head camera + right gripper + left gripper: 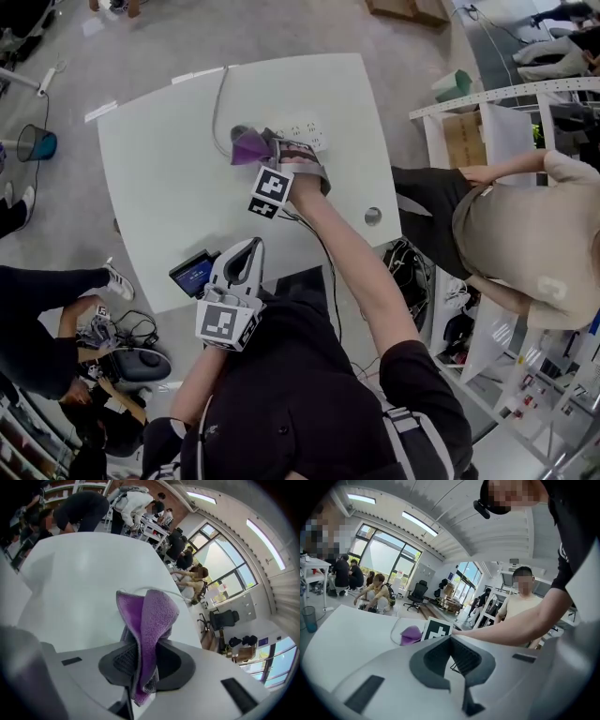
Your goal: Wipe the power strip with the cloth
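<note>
Head view: white power strip (305, 129) lying near the far edge of the white table (169, 159), cable looping off its left end. Purple cloth (249, 146) bunched at that end; touching it or not, hard to tell. Right gripper (265, 148) stretched across the table on a straight arm, tilted down. Left gripper (251, 248) held at the near edge, well apart from the strip.

Left gripper view: 2 jaws closed tip to tip, nothing between.

Right gripper view: 2 jaws clamped on the cloth, a fuzzy fold standing up above the table.
</note>
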Demonstrator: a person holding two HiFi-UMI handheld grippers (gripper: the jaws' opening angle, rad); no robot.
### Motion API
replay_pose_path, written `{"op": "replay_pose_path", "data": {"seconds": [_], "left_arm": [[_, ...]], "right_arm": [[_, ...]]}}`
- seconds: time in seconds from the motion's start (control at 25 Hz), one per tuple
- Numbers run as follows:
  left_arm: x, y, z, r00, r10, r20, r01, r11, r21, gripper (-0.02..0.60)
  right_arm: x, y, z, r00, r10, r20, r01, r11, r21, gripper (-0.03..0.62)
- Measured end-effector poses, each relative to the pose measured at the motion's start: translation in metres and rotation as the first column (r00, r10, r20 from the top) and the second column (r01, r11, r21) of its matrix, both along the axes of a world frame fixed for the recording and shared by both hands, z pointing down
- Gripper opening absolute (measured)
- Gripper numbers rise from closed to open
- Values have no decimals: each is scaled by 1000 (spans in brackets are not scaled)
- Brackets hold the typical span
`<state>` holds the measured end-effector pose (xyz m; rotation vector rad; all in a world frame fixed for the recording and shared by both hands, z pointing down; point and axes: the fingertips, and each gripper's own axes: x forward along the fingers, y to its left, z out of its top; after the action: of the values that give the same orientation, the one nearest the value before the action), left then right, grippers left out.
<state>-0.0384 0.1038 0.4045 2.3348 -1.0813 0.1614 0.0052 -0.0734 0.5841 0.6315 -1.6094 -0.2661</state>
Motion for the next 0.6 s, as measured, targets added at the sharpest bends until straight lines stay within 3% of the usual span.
{"op": "replay_pose_path", "data": {"seconds": [0.2,0.28,0.4,0.52,0.6], "left_arm": [[-16,2,5,999,-41,20,41,999,-17,31],[-12,2,3,999,-39,28,40,999,-10,30],[-7,2,2,999,-29,38,28,1000,2,31],[-11,4,7,999,-32,41,33,999,-19,30],[-14,3,7,998,-41,43,42,999,-23,31]], "right_arm": [[-70,18,-2,984,-61,166,74,995,-73,87],[-76,18,-1,957,-7,291,48,990,-134,87],[-46,-3,-3,879,172,445,-83,973,-214,87],[-2,-26,-4,828,296,476,-203,950,-237,87],[31,-36,-4,816,341,466,-266,938,-221,87]]}}
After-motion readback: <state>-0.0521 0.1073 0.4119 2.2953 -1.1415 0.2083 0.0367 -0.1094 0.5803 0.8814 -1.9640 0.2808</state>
